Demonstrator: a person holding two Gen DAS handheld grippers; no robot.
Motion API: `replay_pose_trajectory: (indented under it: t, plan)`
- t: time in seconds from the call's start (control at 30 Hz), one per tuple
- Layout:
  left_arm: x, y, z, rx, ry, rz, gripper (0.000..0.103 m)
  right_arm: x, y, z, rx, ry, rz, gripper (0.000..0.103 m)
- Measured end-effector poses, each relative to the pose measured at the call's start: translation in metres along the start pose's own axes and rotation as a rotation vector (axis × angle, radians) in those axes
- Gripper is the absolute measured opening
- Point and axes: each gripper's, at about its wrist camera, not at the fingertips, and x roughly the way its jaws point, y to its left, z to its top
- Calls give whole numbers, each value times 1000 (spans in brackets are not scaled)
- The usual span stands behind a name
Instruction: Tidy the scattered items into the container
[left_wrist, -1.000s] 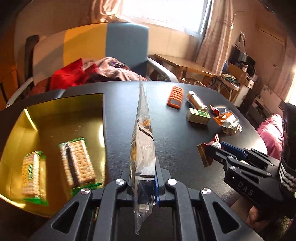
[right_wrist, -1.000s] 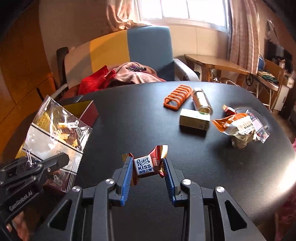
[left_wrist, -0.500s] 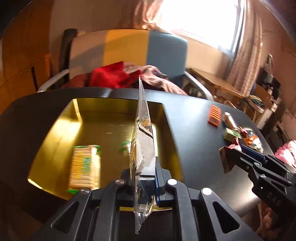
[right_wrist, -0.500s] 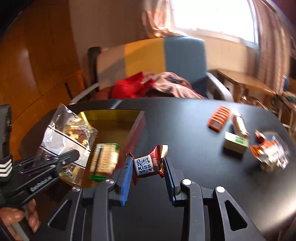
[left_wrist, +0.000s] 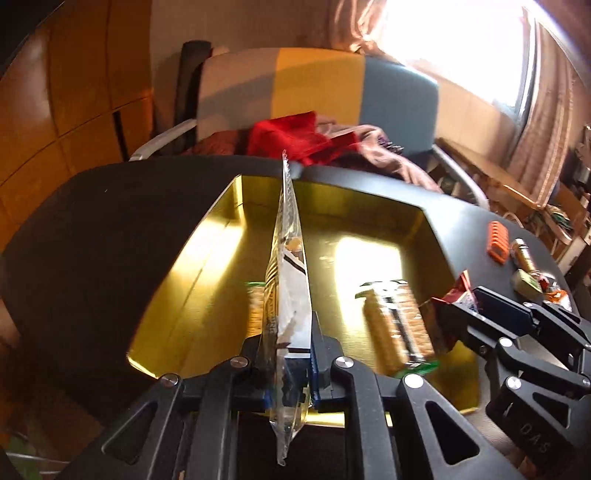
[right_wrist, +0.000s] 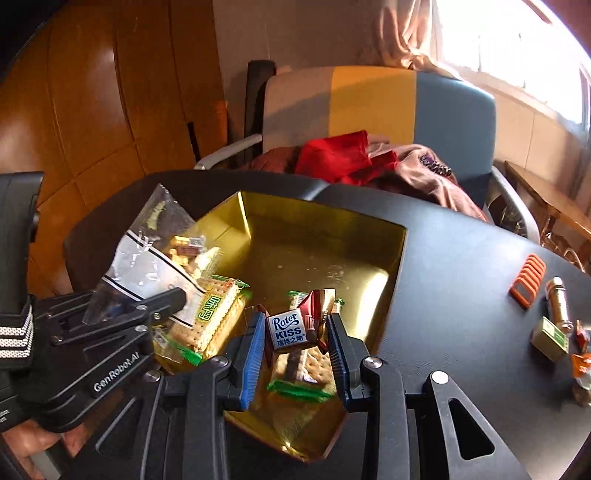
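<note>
Both tools loaded, both over the gold tray (right_wrist: 397, 258) on the black desk (right_wrist: 461, 266). Left tool (left_wrist: 290, 354) is clamped on the lower edge of a clear snack bag (left_wrist: 288, 266); the bag stands on edge, long axis running away from the tool toward the tray's far wall, its body above the tray's left half. Right tool (right_wrist: 297, 334) pinches a wrapped "Rater KISS" chocolate (right_wrist: 295, 326) between its blue pads, above the tray's near right part and over a cracker pack (right_wrist: 299, 369). A second cracker pack (right_wrist: 216, 317) lies in the tray's left part, beneath the bag. Key relation: each load hangs above tray floor, inside the walls, so the drop looks straight down for either hand; neither needs to travel further. Judgement: release stage. Bag is floppy and may land on the crackers. Still outside, right of the tray: orange rack (right_wrist: 528, 280), metal cylinder (right_wrist: 557, 304), small box (right_wrist: 550, 338).
</note>
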Motion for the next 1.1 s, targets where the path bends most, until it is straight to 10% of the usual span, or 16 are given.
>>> replay_pose_trajectory:
  t: [0.67, 1.1]
  plan:
    - [10, 31, 9, -81, 4, 56, 27, 25, -1, 5, 44, 37, 7, 46]
    - [-17, -1, 12, -29, -74, -60, 32, -6, -49, -13, 198, 1, -37, 46]
